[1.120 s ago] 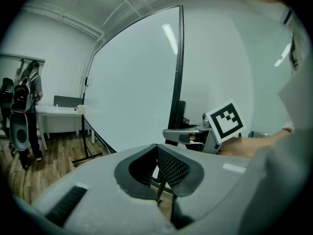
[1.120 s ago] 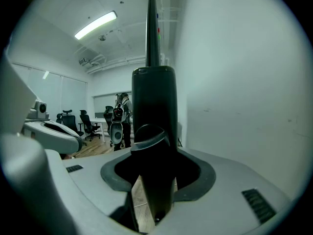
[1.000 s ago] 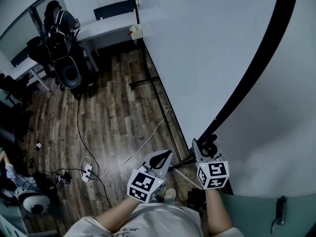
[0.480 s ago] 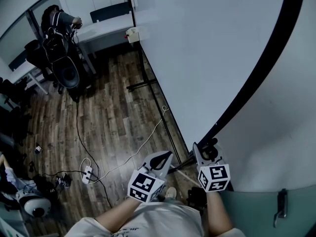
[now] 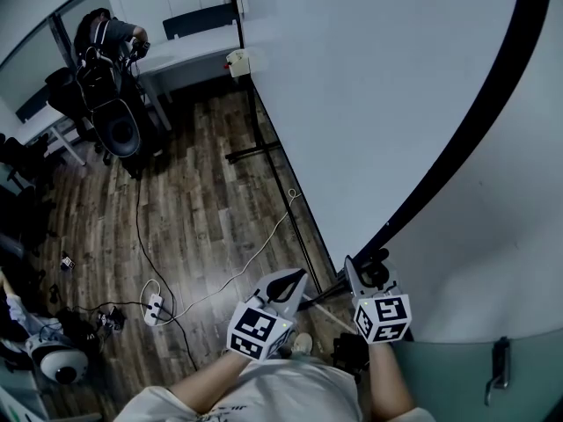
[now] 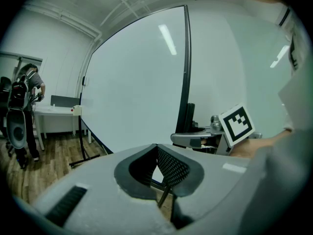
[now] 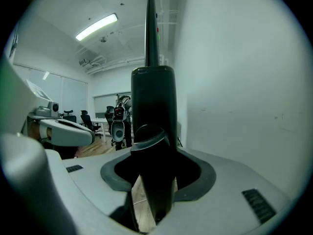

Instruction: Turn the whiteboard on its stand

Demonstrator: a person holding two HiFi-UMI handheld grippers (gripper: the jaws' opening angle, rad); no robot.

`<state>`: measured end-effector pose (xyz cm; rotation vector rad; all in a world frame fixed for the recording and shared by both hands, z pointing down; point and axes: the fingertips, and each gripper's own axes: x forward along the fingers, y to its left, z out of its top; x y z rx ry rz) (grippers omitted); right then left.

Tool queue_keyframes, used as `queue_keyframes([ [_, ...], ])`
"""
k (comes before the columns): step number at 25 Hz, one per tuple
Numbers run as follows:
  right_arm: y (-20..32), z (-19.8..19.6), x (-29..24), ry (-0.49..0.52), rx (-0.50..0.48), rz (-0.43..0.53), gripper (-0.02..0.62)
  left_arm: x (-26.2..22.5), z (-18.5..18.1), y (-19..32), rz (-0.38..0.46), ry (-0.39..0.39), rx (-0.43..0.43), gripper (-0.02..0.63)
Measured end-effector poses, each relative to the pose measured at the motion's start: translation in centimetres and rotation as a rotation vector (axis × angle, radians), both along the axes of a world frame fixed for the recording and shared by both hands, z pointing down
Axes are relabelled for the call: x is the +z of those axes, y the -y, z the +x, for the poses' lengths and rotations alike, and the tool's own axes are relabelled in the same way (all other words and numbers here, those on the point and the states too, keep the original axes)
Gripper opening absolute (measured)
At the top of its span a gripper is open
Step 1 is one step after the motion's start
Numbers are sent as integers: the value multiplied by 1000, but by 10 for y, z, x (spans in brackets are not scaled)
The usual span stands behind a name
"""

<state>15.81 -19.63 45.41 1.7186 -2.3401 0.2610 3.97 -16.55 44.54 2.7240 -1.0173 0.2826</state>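
The large whiteboard (image 5: 369,95) stands on a black stand, its black frame edge (image 5: 457,139) running down to my right gripper (image 5: 362,269). In the right gripper view the black frame post (image 7: 152,111) fills the gap between the jaws, so the right gripper (image 7: 154,153) is shut on it. My left gripper (image 5: 286,281) hovers left of it, over the floor and off the board. In the left gripper view its tips (image 6: 156,146) meet with nothing between them, and the whiteboard (image 6: 132,82) stands ahead.
The stand's foot bars (image 5: 255,152) lie on the wooden floor, with a cable (image 5: 255,258) and power strip (image 5: 156,306) nearby. A white desk (image 5: 189,51) and a person (image 5: 110,38) are at the back left. A white wall (image 5: 501,236) and a door handle (image 5: 499,367) are close on the right.
The board's black frame edge has shifted slightly rightward in the head view. Both grippers stay almost where they were, the right one still on the frame.
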Motion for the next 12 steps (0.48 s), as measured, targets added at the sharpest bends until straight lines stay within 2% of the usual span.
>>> queue_keyframes([
  [12,1,0,1,19,23,2,183,-2,-1,-1,-1,-6,3,11],
])
